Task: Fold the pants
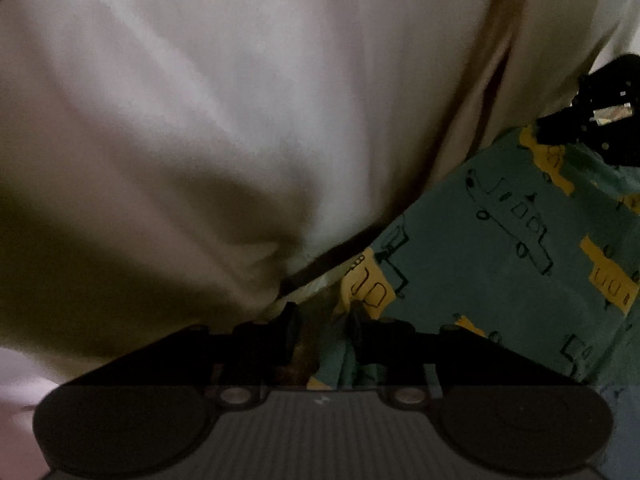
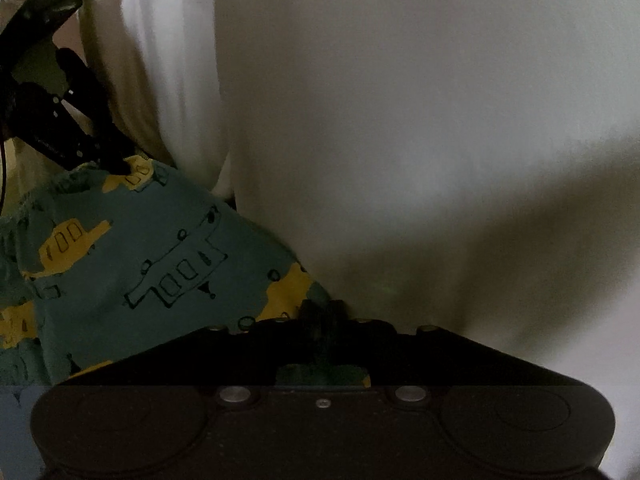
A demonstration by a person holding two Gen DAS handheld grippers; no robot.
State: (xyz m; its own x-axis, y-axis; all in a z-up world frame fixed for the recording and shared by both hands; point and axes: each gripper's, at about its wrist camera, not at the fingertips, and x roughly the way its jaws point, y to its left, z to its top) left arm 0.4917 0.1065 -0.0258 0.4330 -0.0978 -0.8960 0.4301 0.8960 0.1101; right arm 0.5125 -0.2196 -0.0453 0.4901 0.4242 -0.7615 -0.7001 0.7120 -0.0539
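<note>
The pants [image 1: 480, 240] are teal with yellow and black-outlined vehicles, held up and stretched between both grippers, close to a person's torso. My left gripper [image 1: 322, 320] has its fingers closed down on a bunched edge of the fabric. In the right wrist view the pants [image 2: 140, 260] spread to the left, and my right gripper [image 2: 322, 312] is shut on their near corner. Each view also shows the other gripper pinching the far corner: the right gripper [image 1: 560, 128] and the left gripper [image 2: 116, 160].
A person's white shirt [image 1: 200, 120] fills most of the left wrist view, very close behind the pants. The same shirt [image 2: 400, 120] fills the right wrist view. A pale surface [image 1: 16, 392] shows at the lower left. Lighting is dim.
</note>
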